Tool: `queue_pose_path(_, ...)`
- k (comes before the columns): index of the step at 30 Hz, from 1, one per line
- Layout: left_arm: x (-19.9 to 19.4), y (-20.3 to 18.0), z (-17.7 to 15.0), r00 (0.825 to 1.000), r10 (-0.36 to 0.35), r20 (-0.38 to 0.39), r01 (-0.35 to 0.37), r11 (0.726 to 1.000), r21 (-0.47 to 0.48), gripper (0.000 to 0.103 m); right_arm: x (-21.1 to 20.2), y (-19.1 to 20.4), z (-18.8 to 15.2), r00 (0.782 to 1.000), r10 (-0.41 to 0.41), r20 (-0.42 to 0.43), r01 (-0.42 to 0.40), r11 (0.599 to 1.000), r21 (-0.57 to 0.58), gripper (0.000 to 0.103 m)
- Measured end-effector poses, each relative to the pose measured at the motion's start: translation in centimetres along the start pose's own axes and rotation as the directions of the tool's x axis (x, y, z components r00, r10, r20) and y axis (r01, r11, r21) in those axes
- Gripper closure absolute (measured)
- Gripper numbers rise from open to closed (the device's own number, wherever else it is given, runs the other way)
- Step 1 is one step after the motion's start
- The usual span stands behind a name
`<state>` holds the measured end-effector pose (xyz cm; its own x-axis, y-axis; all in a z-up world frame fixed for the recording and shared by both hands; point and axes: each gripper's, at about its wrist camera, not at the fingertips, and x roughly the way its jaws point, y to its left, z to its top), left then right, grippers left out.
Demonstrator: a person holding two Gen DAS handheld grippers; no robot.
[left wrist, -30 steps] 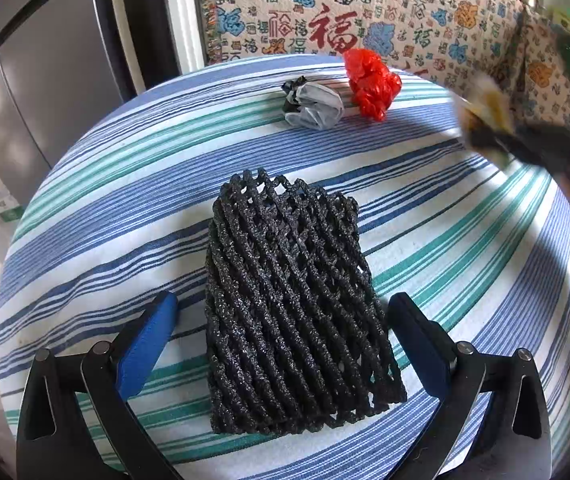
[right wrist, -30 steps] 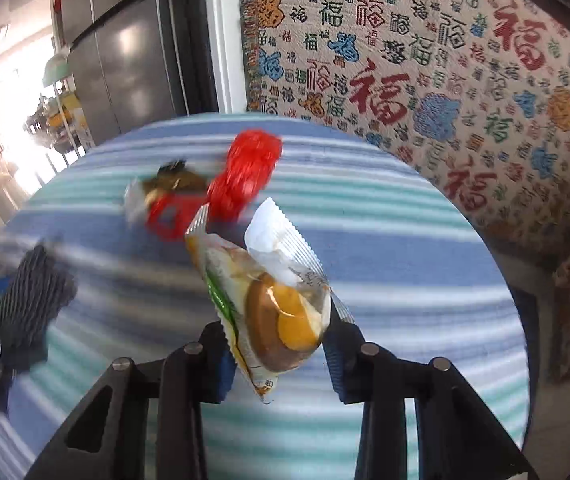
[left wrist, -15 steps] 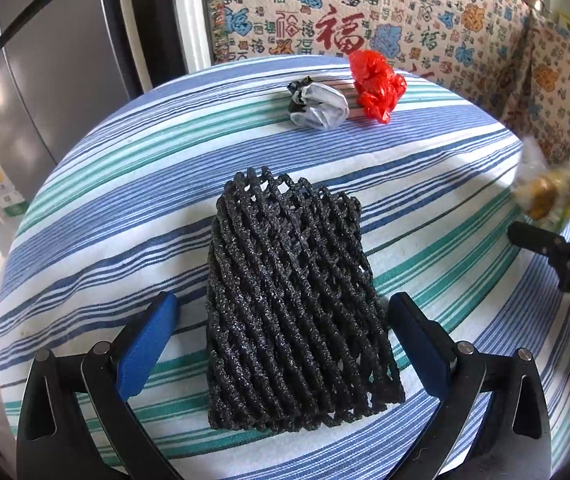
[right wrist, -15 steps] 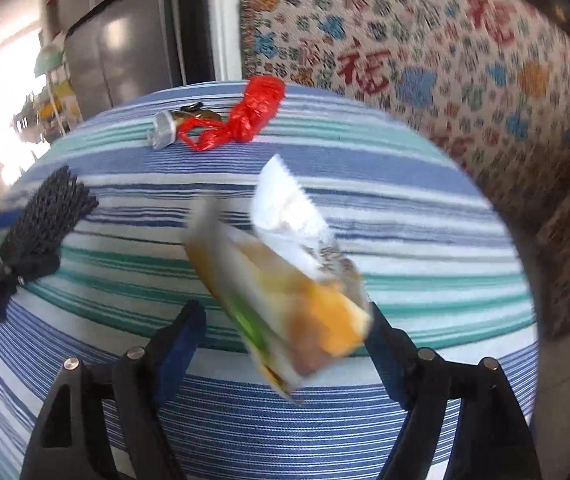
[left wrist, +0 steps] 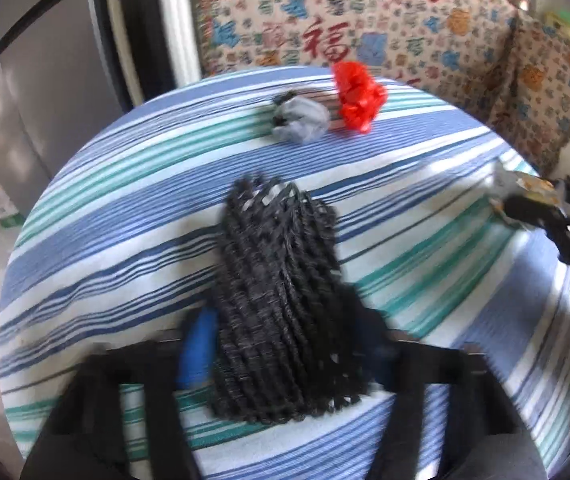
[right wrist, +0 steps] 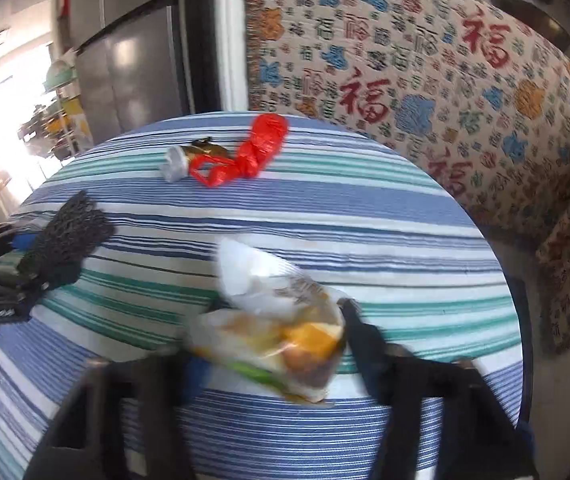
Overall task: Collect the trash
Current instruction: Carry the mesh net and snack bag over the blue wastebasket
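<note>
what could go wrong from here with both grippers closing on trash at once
The left gripper has just been closing on the soft black foam net; squashed mesh may slip free when lifted. The right gripper, also just closing, holds the crinkly clear snack wrapper only by its lower part, so it could slide out. The red plastic bag lies near the table's far edge.

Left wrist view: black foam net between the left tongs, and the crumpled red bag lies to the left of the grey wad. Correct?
Not quite. In the left wrist view the red bag lies to the right of the grey wad. The black foam net is between the left tongs.
</note>
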<state>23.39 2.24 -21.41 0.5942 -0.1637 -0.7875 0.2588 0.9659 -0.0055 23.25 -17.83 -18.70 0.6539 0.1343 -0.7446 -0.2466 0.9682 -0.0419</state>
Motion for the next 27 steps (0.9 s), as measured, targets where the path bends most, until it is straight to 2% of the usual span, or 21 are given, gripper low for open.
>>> queue_pose_path(1, -0.2, -0.1, 0.0, 1.000, -0.020, 0.004, 0.020, 1.000, 0.000, 0.079, -0.1, 0.0, 0.1, 1.000, 0.013, -0.015, -0.013, 1.000, 0.003, 0.060)
queue_pose_path(2, -0.5, -0.1, 0.1, 0.999, -0.034, 0.015, 0.034, 0.999, -0.012, 0.080, -0.3, -0.1, 0.1, 0.999, 0.030, -0.023, -0.029, 0.999, 0.016, 0.066)
queue_pose_path(3, -0.8, 0.0, 0.1, 0.999, -0.046, 0.023, 0.046, 0.999, -0.021, 0.082, -0.7, -0.4, 0.0, 0.998, 0.049, -0.024, -0.049, 0.998, 0.039, 0.068)
queue_pose_path(9, -3.9, -1.3, 0.2, 0.985, -0.147, 0.087, 0.151, 0.988, -0.038, 0.084, -4.3, -2.5, 0.2, 0.992, 0.127, 0.005, -0.126, 0.986, 0.112, 0.070)
queue_pose_path(12, -5.4, -3.8, 0.5, 0.977, -0.194, 0.088, 0.194, 0.981, 0.002, 0.084, -6.3, -4.9, -0.5, 0.987, 0.158, 0.019, -0.159, 0.971, 0.181, 0.070)
queue_pose_path(14, -6.4, -6.2, 0.9, 0.967, -0.237, 0.088, 0.235, 0.971, 0.038, 0.084, -8.1, -7.1, -0.9, 0.988, 0.149, 0.033, -0.152, 0.964, 0.218, 0.070)
queue_pose_path(18, -8.2, -12.4, 2.3, 0.926, -0.369, 0.076, 0.361, 0.927, 0.102, 0.084, -12.2, -12.9, -2.9, 0.994, 0.092, 0.053, -0.104, 0.942, 0.320, 0.070)
queue_pose_path(21, -9.4, -18.5, 3.7, 0.885, -0.462, 0.065, 0.445, 0.877, 0.181, 0.084, -14.5, -17.2, -5.4, 1.000, -0.014, 0.028, 0.002, 0.927, 0.375, 0.070)
queue_pose_path(24, -9.8, -24.0, 4.4, 0.851, -0.524, 0.041, 0.501, 0.833, 0.236, 0.083, -16.6, -22.3, -9.1, 0.996, -0.092, -0.013, 0.087, 0.878, 0.470, 0.070)
queue_pose_path(27, -9.1, -29.7, 4.9, 0.822, -0.570, 0.004, 0.548, 0.792, 0.268, 0.083, -18.0, -25.9, -12.3, 0.992, -0.126, -0.032, 0.122, 0.822, 0.556, 0.070)
